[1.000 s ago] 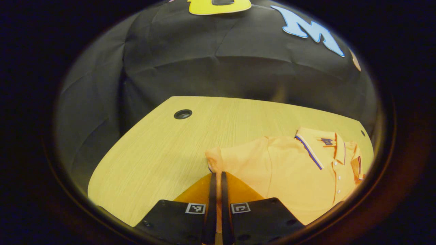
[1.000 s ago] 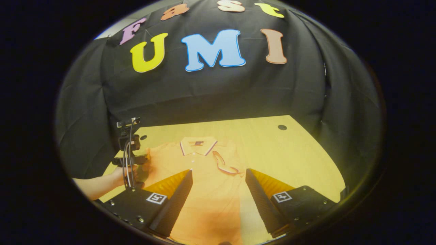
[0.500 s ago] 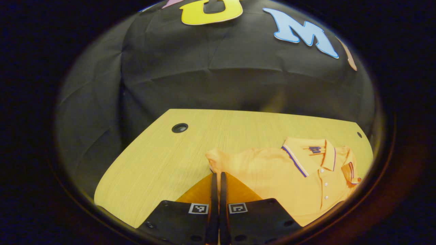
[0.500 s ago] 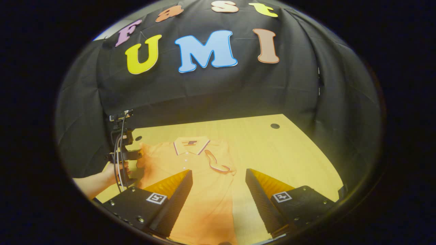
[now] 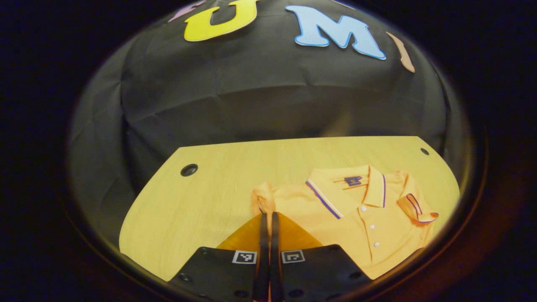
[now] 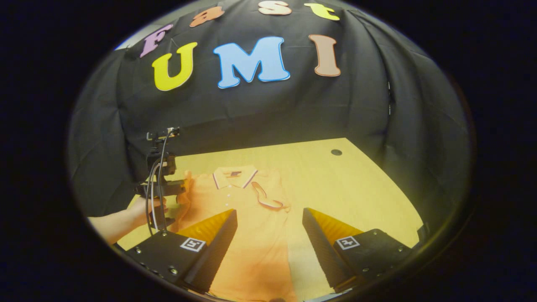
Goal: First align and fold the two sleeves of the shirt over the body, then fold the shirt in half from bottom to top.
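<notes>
An orange polo shirt (image 5: 361,226) lies face up on the wooden table (image 5: 209,188), collar toward the far wall. My left gripper (image 5: 268,214) is shut on the edge of the shirt's left sleeve (image 5: 263,196), which is bunched and raised off the table. The other sleeve (image 5: 415,207) lies folded over the chest. In the right gripper view, my right gripper (image 6: 269,211) hovers open above the lower body of the shirt (image 6: 251,243), nothing between its fingers. The left gripper (image 6: 183,193) and the hand (image 6: 138,212) holding it show at the shirt's left side there.
The table has a cable hole (image 5: 189,170) at its far left corner and another cable hole (image 6: 336,152) at its far right. Black cloth walls close the booth behind and beside the table. Bare tabletop (image 6: 356,193) lies to the right of the shirt.
The left gripper view has swung right, bringing more of the shirt into sight, with the sleeve still gripped. The right gripper stays open over the shirt's lower body, shifted only slightly.
</notes>
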### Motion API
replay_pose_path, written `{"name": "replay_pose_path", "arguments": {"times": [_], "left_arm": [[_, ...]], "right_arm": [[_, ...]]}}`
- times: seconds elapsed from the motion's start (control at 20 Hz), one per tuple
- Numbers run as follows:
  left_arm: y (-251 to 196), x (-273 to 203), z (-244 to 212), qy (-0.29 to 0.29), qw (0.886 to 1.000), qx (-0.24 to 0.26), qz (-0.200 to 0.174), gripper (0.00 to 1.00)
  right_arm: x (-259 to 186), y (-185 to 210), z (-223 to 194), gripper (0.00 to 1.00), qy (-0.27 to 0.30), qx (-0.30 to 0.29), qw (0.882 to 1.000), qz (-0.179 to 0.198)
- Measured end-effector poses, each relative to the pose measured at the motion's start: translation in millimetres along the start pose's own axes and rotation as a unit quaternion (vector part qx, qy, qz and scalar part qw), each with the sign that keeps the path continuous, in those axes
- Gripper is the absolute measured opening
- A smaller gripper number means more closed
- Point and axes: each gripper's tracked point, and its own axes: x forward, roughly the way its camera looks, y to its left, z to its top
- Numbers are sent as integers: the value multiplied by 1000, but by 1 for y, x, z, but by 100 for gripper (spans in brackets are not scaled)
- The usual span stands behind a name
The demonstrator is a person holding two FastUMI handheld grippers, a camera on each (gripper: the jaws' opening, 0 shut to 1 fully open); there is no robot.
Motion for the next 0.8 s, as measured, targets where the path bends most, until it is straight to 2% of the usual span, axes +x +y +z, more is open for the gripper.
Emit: {"name": "replay_pose_path", "arguments": {"times": [0.3,0.5,0.7,0.75,0.8], "left_arm": [[-29,10,-10,18,998,38,-41,8],[-44,12,-15,24,997,52,-61,10],[-55,2,-19,29,996,44,-75,26],[-56,-3,-19,28,996,40,-76,36],[-58,-8,-19,26,996,37,-79,39]], "right_arm": [[-4,0,-14,97,5,29,999,-36],[-6,4,-26,97,13,39,998,-43],[-12,0,-27,97,11,27,999,-42],[-12,-2,-28,97,11,25,999,-40],[-12,-4,-29,97,13,21,999,-37]]}}
